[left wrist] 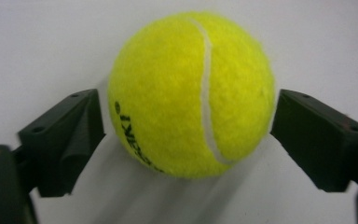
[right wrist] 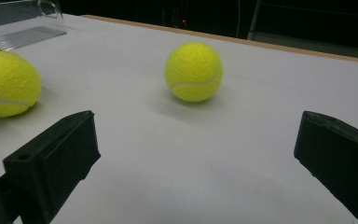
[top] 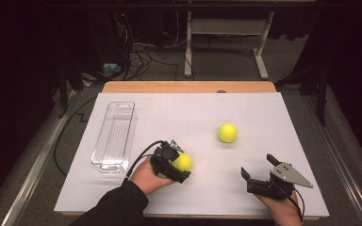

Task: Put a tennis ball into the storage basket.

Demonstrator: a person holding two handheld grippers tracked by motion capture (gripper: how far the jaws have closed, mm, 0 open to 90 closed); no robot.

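One yellow tennis ball [top: 184, 162] [left wrist: 191, 93] sits between the jaws of my left gripper [top: 181, 163] [left wrist: 189, 126] at the front middle of the table. Both jaws press against its sides, so the gripper is shut on it. The same ball [right wrist: 7, 84] lies at the left edge of the right gripper view. A second tennis ball [top: 227, 133] [right wrist: 194, 71] rests free on the white sheet farther back and to the right. My right gripper [top: 257, 165] [right wrist: 196, 140] is near the front right, open wide, its jaws pointing toward that second ball with nothing between them.
A clear, empty plastic bin [top: 115, 136] [right wrist: 23, 28] stands lengthwise on the left of the white sheet [top: 264, 113]. The wooden table edge [top: 188, 86] shows at the back. Beyond it are table legs and cables on the floor.
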